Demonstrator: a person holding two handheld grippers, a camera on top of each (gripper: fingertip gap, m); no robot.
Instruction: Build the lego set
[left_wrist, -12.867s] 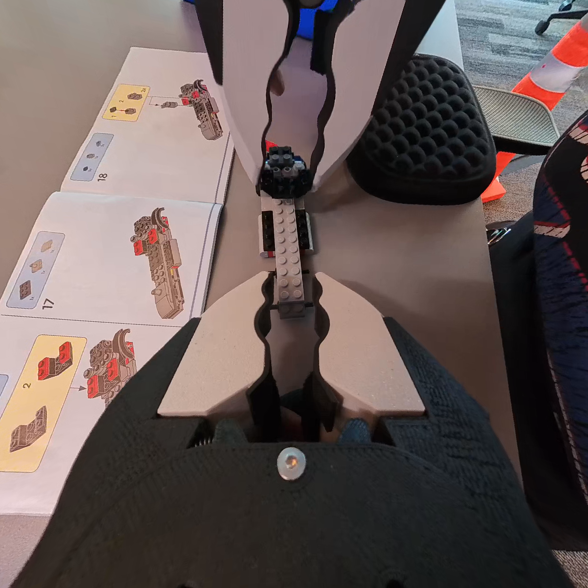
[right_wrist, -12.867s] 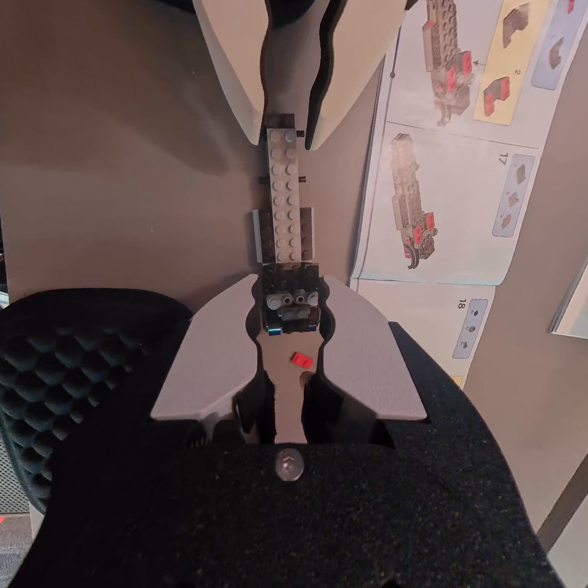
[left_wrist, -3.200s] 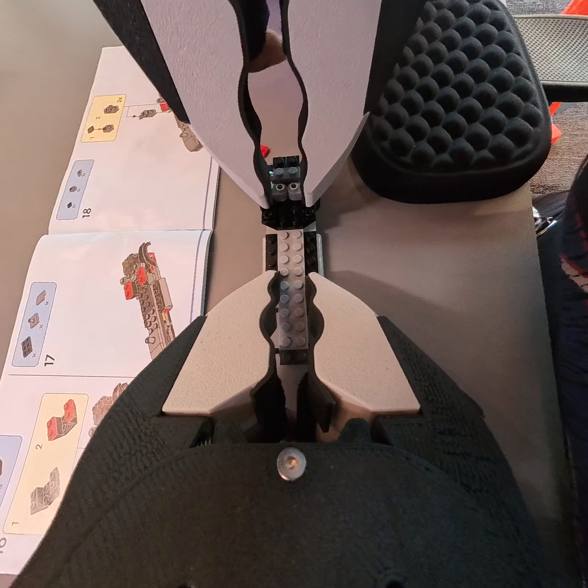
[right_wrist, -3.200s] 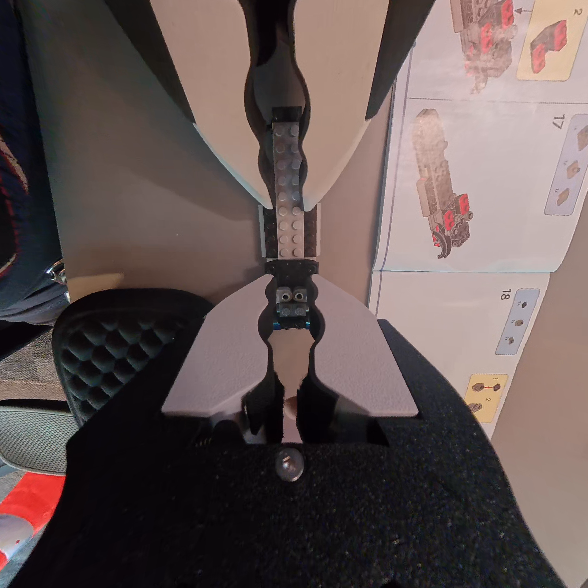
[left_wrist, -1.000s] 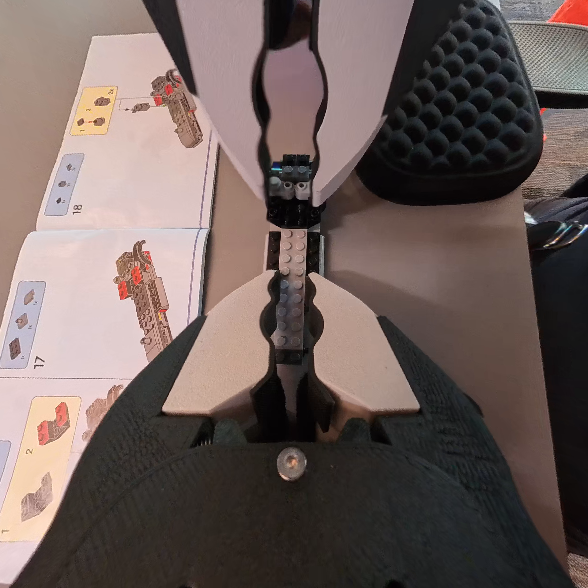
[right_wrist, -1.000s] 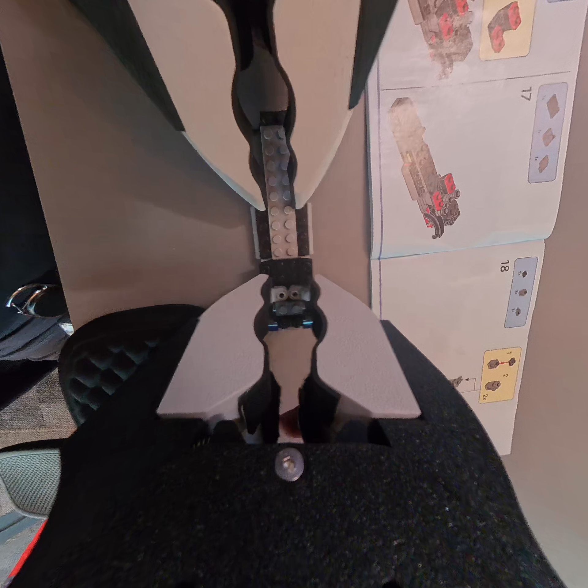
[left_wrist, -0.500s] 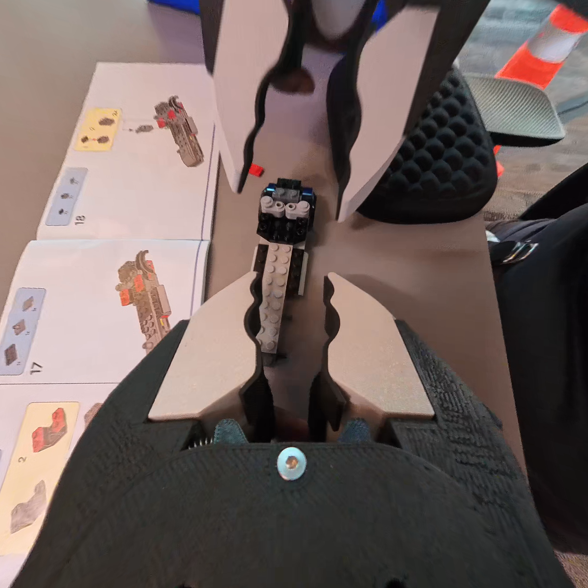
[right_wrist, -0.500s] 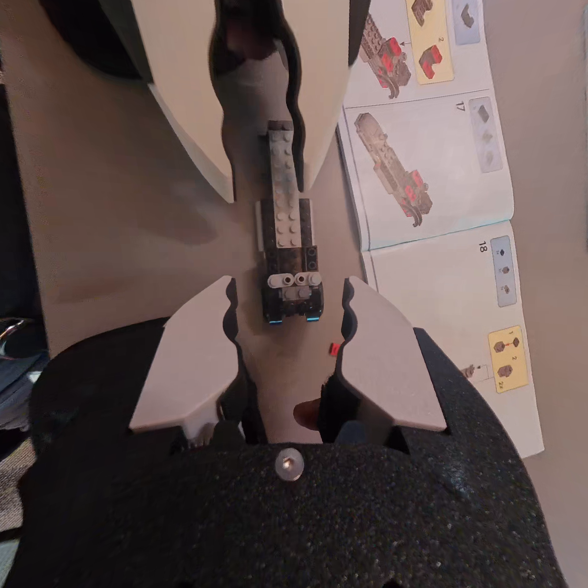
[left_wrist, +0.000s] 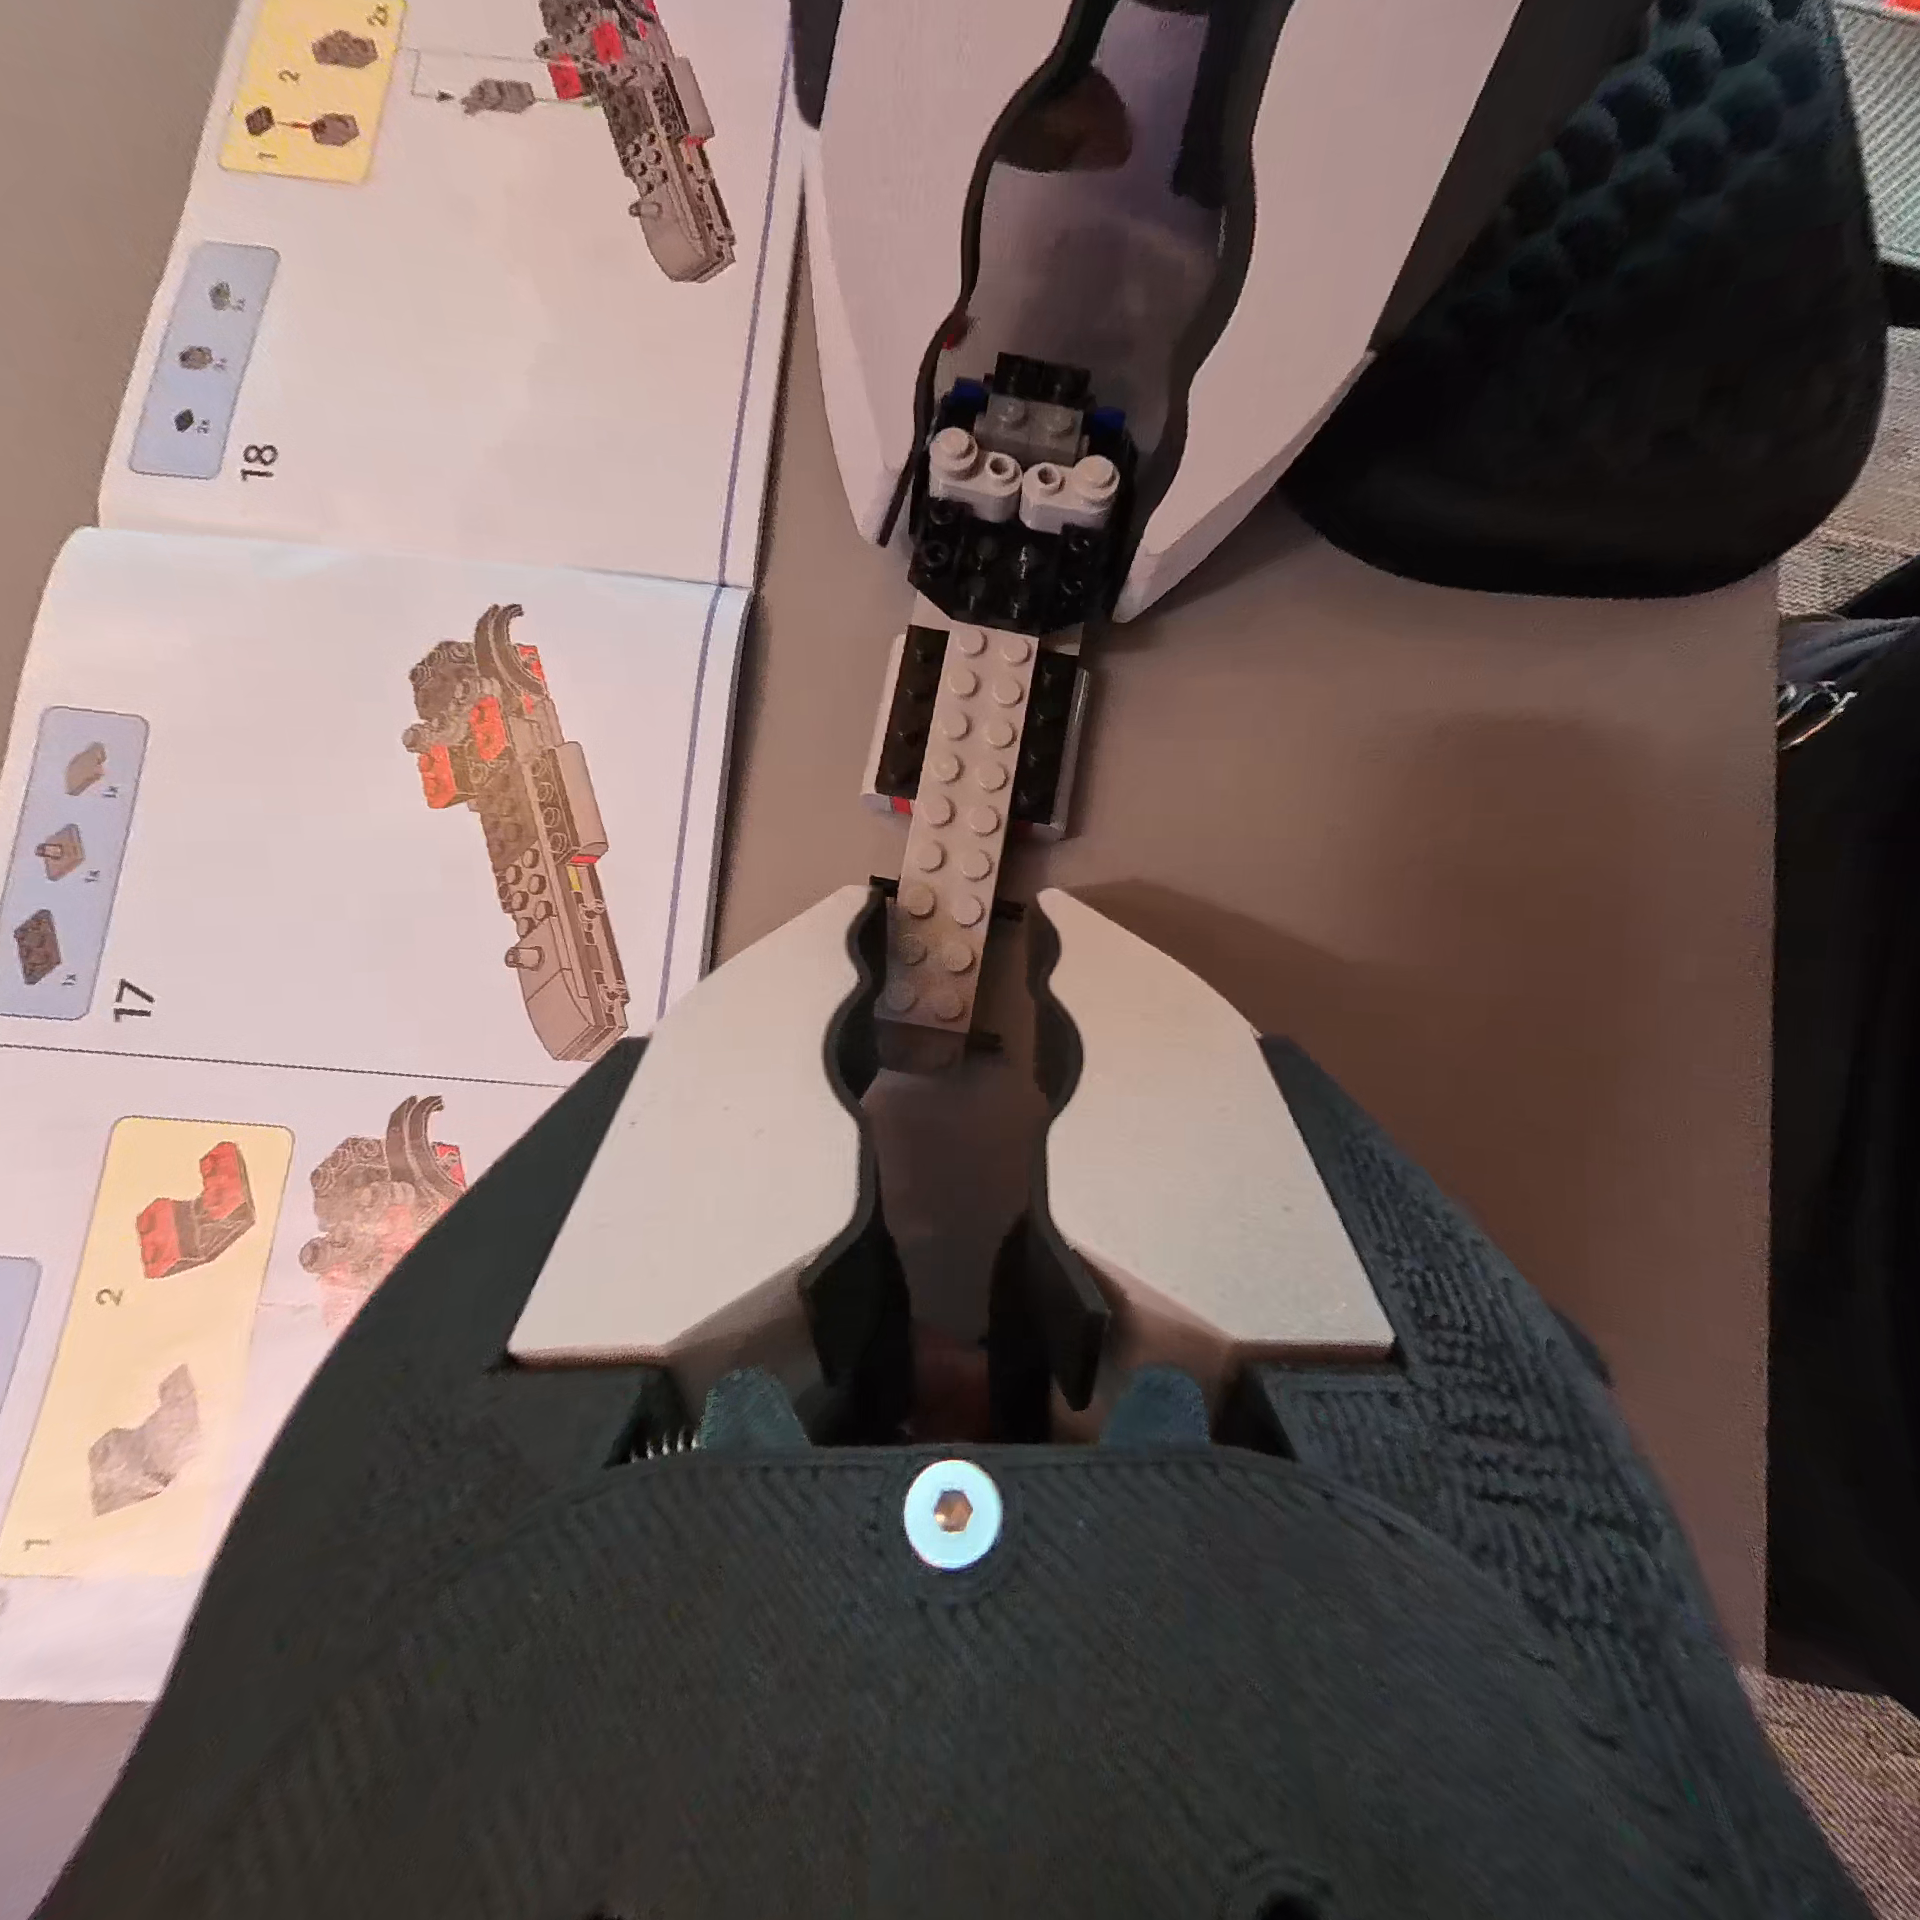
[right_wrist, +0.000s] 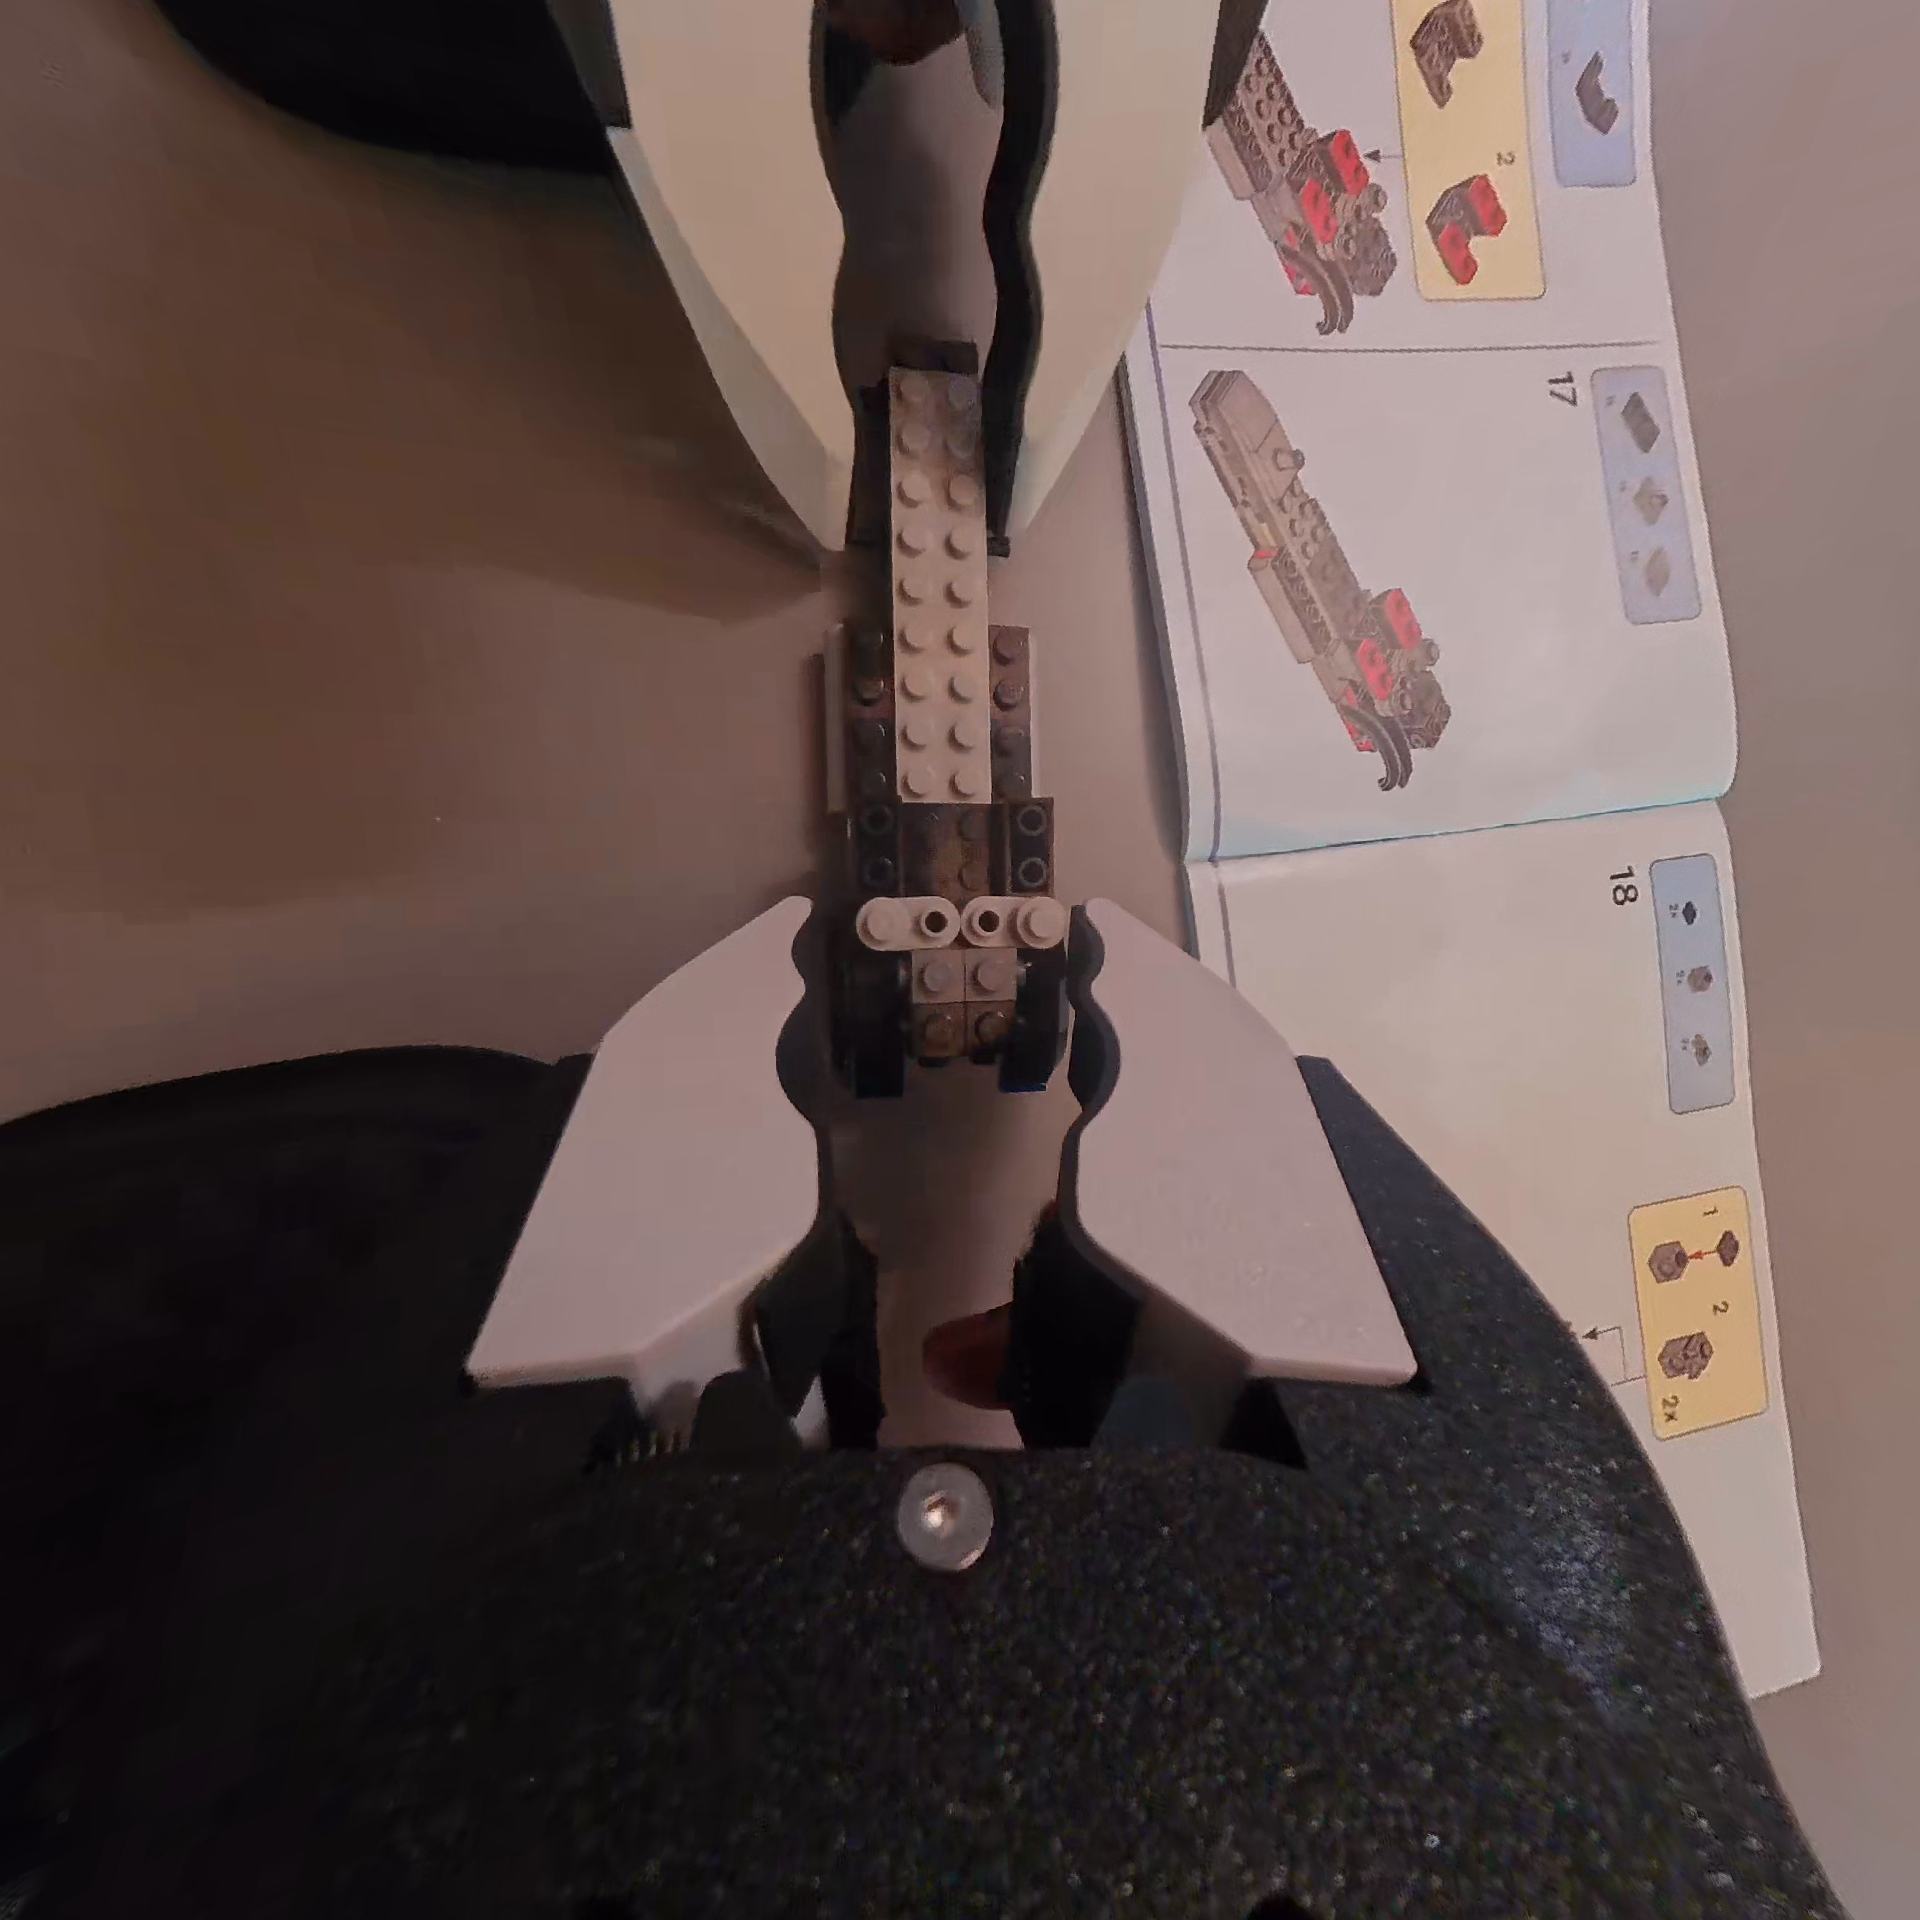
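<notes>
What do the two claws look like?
Each claw has two pale grey wedge-shaped fingers with wavy black inner edges, set in a rough black body with a silver screw in the middle: the left claw and the right claw match.

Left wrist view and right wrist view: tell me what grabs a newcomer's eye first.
A long grey and black lego model lies on the brown table, framed end to end by the two grippers: the left gripper at its narrow tail, the right gripper around its wide black end. Beside it lies an open instruction booklet.
</notes>
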